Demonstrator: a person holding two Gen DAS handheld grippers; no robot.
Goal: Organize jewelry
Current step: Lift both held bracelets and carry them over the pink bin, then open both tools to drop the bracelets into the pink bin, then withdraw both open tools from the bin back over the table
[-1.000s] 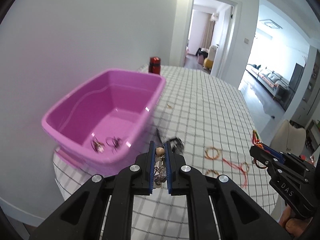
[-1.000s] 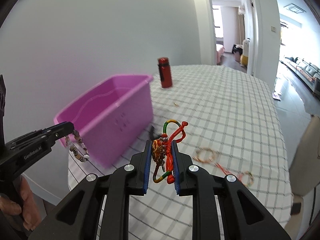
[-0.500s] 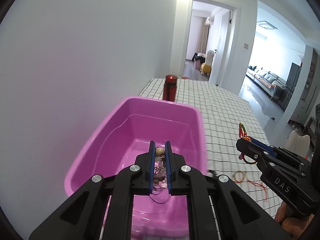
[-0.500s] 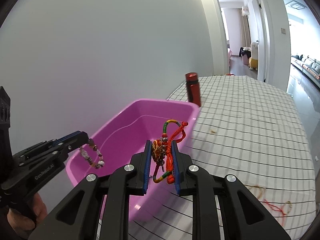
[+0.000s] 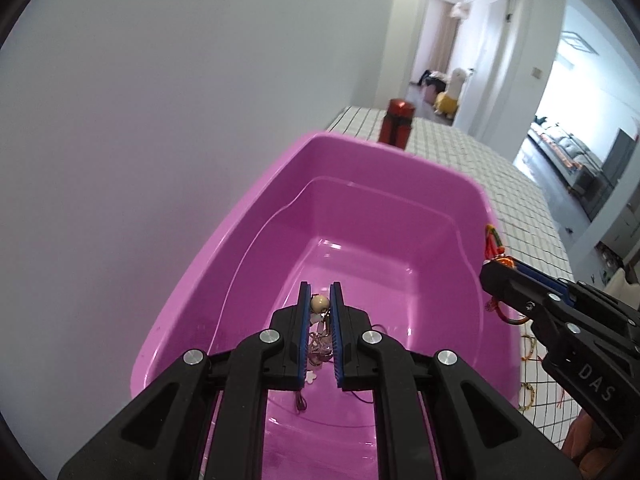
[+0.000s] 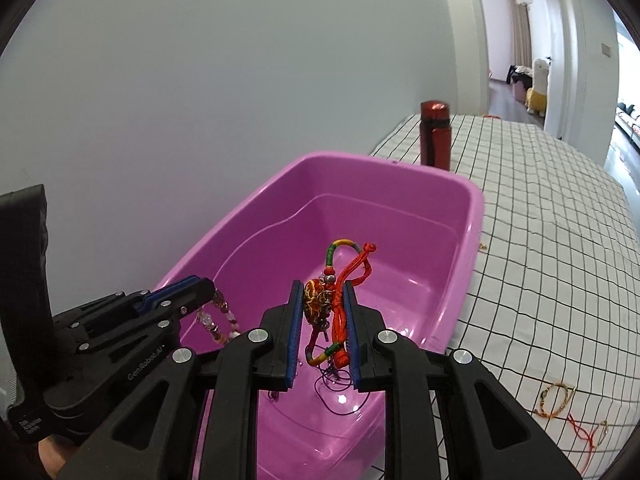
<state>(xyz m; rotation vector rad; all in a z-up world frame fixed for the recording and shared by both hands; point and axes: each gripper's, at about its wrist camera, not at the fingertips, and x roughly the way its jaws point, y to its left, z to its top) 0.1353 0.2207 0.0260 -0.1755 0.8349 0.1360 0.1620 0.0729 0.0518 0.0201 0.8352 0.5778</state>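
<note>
A pink plastic tub (image 5: 256,236) (image 6: 476,208) stands on the checked table by the wall. My left gripper (image 5: 320,298) is shut on a beaded bracelet (image 5: 319,304) and holds it over the tub's near end; the bracelet also shows in the right wrist view (image 6: 218,316), hanging from the left gripper (image 6: 208,286). My right gripper (image 6: 322,294) is shut on a red and multicolour cord bracelet (image 6: 340,280) above the tub's near right part; it also shows in the left wrist view (image 5: 490,270). Thin dark jewelry (image 6: 336,384) lies on the tub floor.
A red bottle (image 6: 435,134) stands on the table behind the tub. Loose cord bracelets (image 6: 554,400) lie on the checked tablecloth (image 6: 540,240) to the right of the tub. A white wall runs close along the left. An open doorway lies beyond the table.
Both grippers have moved left from above the tablecloth to above the tub, each still holding its bracelet. The tub now fills the lower middle of both views.
</note>
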